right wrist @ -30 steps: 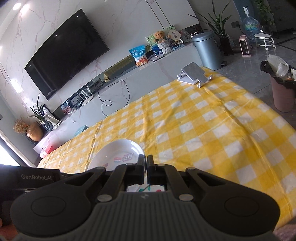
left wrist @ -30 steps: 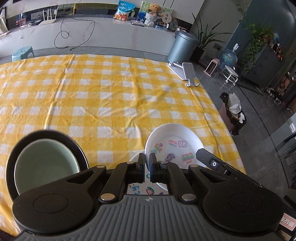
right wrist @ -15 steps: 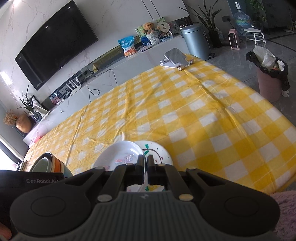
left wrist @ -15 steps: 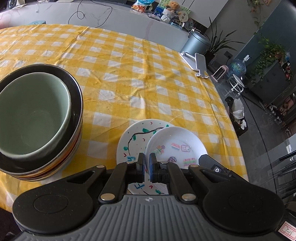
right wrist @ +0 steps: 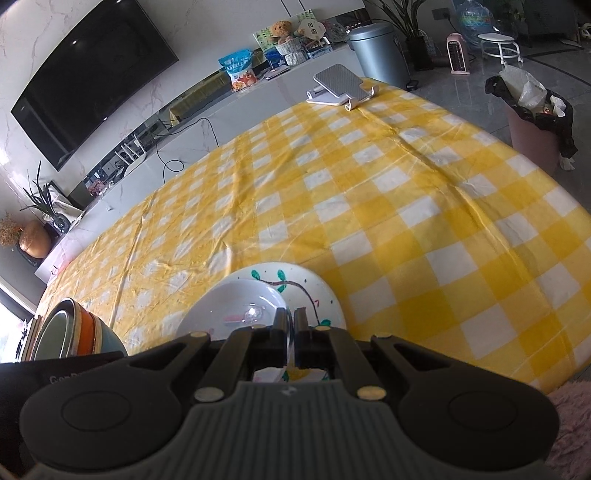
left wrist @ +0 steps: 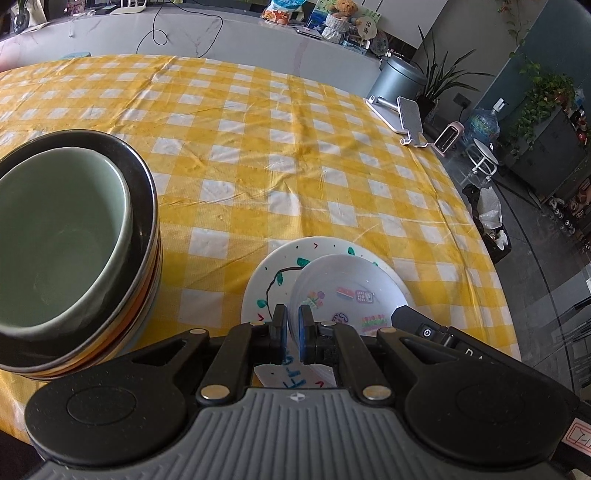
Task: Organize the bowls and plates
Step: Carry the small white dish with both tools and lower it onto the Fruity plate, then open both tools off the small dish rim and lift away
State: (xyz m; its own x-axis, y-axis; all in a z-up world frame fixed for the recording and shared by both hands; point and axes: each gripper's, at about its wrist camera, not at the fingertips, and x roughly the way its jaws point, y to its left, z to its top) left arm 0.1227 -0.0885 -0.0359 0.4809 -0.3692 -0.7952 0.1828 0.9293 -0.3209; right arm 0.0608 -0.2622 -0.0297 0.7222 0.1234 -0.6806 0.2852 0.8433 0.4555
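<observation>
My left gripper (left wrist: 292, 332) is shut on the rim of a small white bowl with cartoon stickers (left wrist: 347, 291). My right gripper (right wrist: 290, 326) is shut on the opposite rim of the same bowl (right wrist: 229, 310). The bowl hangs just above a white plate painted with a green vine (left wrist: 273, 277), which lies on the yellow checked tablecloth and also shows in the right wrist view (right wrist: 314, 291). A stack of bowls, pale green bowl on top inside a black one (left wrist: 59, 236), stands to the left; it also shows in the right wrist view (right wrist: 74, 332).
A phone stand (left wrist: 402, 118) sits at the table's far right corner. The table's right edge (left wrist: 491, 266) drops to the floor, where a bin with a black bag (left wrist: 487, 221) stands. A low cabinet (left wrist: 221, 33) runs behind the table.
Both grippers have moved with the white bowl over the painted plate. The bowl stack has come closer on the left. Both grips stay shut.
</observation>
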